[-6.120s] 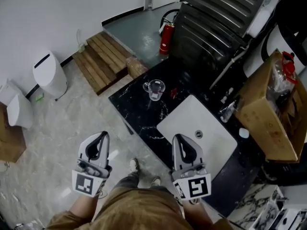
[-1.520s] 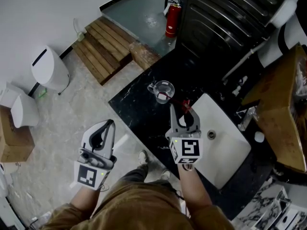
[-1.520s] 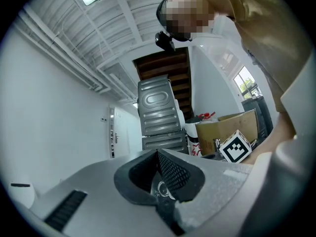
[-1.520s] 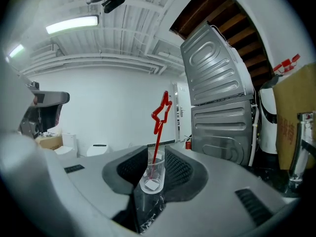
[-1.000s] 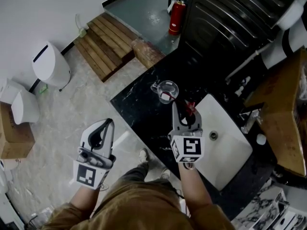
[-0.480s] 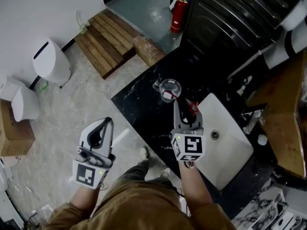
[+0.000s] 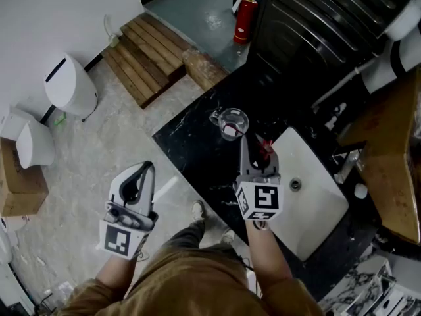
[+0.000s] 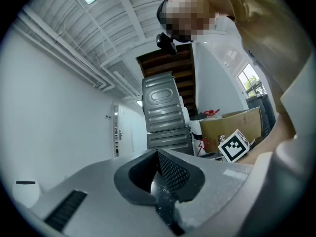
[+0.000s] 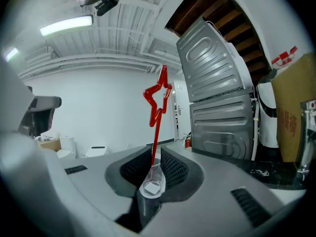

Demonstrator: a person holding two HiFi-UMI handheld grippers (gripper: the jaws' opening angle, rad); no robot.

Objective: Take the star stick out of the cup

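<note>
— Where is the red star-topped stick (image 7: pixel 264 146)?

— Its star shows just right of the clear glass cup with a handle (image 7: pixel 241 116). The cup stands on the black white-veined worktop (image 7: pixel 191 153), beside a white basin (image 7: pixel 312 206). The star sits between the tips of the right gripper (image 7: pixel 256 149).

— Is its foot in the cup?

— I cannot tell. The head view shows a red and pale patch inside the glass, but the thin shaft is too fine to follow there.

— And the right gripper's jaws?

— Closing. In the right gripper view the shaft rises between the two ribbed pads, with the star above them. A slim gap shows beside it, so the pads do not press on it. Low between the pads, at the shaft's foot, lies a clear rounded shape with a white patch; what it is I cannot say.

— The left gripper (image 7: pixel 144 171)?

— Held well apart from the worktop, over the pale floor (image 7: pixel 79 143). Its jaws are together, with nothing between them.
</note>
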